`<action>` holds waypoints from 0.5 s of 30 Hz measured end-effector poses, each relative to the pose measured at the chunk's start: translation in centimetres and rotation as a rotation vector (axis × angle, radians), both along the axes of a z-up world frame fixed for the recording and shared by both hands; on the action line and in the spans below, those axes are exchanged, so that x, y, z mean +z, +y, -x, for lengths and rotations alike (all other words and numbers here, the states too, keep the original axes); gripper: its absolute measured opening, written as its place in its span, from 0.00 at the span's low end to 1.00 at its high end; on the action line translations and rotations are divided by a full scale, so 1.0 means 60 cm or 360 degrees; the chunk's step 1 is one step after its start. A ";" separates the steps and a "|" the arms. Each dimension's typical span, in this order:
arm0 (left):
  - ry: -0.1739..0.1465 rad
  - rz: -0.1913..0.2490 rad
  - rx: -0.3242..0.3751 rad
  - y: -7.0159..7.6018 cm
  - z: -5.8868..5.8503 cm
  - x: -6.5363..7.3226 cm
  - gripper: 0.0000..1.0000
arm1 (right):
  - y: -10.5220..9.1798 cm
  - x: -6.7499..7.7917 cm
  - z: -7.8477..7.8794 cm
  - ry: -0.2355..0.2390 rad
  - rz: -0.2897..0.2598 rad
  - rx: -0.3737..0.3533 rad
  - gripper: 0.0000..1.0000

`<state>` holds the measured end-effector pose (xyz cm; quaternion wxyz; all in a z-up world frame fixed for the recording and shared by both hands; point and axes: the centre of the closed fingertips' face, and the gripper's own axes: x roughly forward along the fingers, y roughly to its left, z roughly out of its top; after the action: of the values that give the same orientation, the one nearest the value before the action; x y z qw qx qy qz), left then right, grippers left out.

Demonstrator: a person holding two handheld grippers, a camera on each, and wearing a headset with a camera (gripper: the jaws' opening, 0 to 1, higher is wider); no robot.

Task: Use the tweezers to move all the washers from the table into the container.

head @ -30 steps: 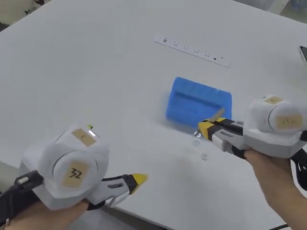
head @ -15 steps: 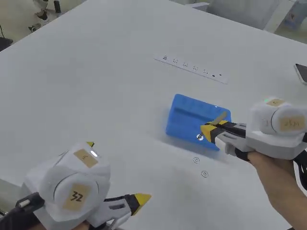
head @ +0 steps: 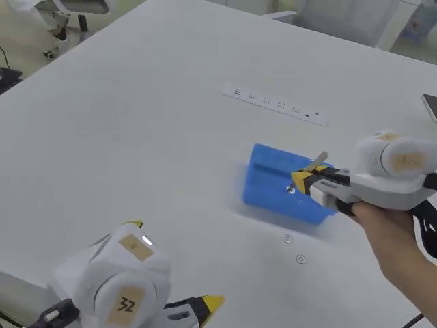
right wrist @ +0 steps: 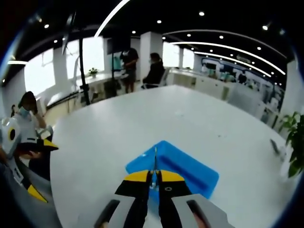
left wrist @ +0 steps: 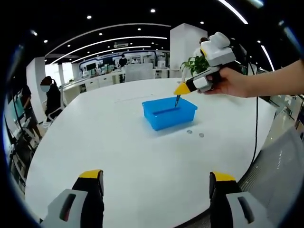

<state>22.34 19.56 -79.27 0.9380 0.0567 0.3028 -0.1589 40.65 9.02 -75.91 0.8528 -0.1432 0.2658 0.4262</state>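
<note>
— Over the container point(head: 268, 158), what's the R gripper point(head: 295, 183) doing?
— Jaws pressed together, clamped on the tweezers point(right wrist: 155, 159). Back end pokes up past the jaws and the tips point down into the bin. Prob the drop-off step.
— Anything in the tips?
— Small ring point(head: 291, 190) at the low end in head view. Reads as a washer, but too tiny to be sure. Tips hang above the blue floor, not touching it afaict.
— Why hold it that high?
— My guess: it clears the rim, so the part falls inside w/o the tips knocking a wall.
— And the L gripper point(left wrist: 155, 176)?
— Jaws wide apart, nothing btwn them. It's low at the near edge of the table point(head: 136, 137), well apart from the work. Idle, out of R's way.
— What's in the container?
— Can't tell. Open top, plain blue inside in L gripper view. In R gripper view its own jaws cover part of the floor. No washer I can pick out in there.
— What's left to move?
— Two washers point(head: 287, 238) lie flat on the table just beside the container's near wall, close together but not touching. So the task's partway, w/ at least two more trips to go.
— Risk?
— Thin flat parts on a smooth top, so the tips could skate off or flick one away. Needs a low angle and a gentle squeeze.
</note>
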 end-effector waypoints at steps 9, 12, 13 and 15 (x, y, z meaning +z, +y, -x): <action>0.0015 -0.0002 -0.0011 -0.001 0.001 -0.003 0.94 | 0.005 -0.054 -0.022 0.0087 0.0084 0.0000 0.03; 0.0014 -0.0001 -0.0011 -0.002 0.001 -0.003 0.94 | 0.003 -0.072 -0.028 0.0121 0.0100 -0.0015 0.03; 0.0015 -0.0001 -0.0013 -0.002 0.001 -0.003 0.93 | 0.003 -0.076 -0.030 0.0126 0.0100 -0.0017 0.03; 0.0022 -0.0008 -0.0018 -0.002 0.002 -0.004 0.93 | 0.009 -0.083 -0.026 0.0151 0.0099 -0.0020 0.03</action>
<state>22.23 19.42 -79.53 0.9348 0.0598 0.3093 -0.1638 42.19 9.56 -80.86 0.8370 -0.1477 0.3200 0.4187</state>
